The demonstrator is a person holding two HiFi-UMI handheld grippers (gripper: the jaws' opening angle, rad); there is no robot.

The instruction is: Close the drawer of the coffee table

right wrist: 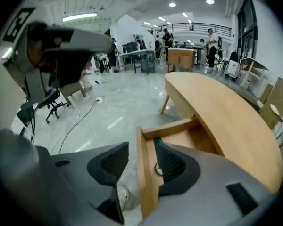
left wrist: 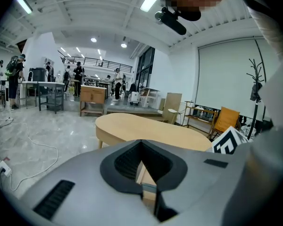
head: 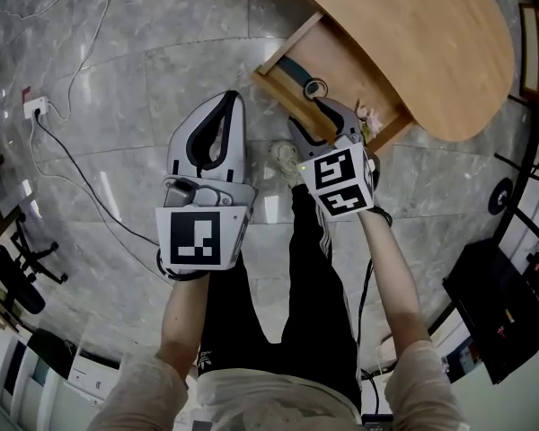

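- A pale grey marble floor (head: 144, 88) lies under an open hall; people stand at far desks.
- One oval wooden coffee table (head: 431, 52) stands far right; its one drawer (head: 359, 74) is pulled out toward the near left.
- Two grippers: the right gripper (right wrist: 142, 147) is spread wide, straddling the drawer's front panel, one jaw inside and one outside, not clamping it.
- The left gripper (head: 226, 101) hangs left of the drawer, tips together, holding nothing.
- One white power strip (head: 34, 108) lies far left.
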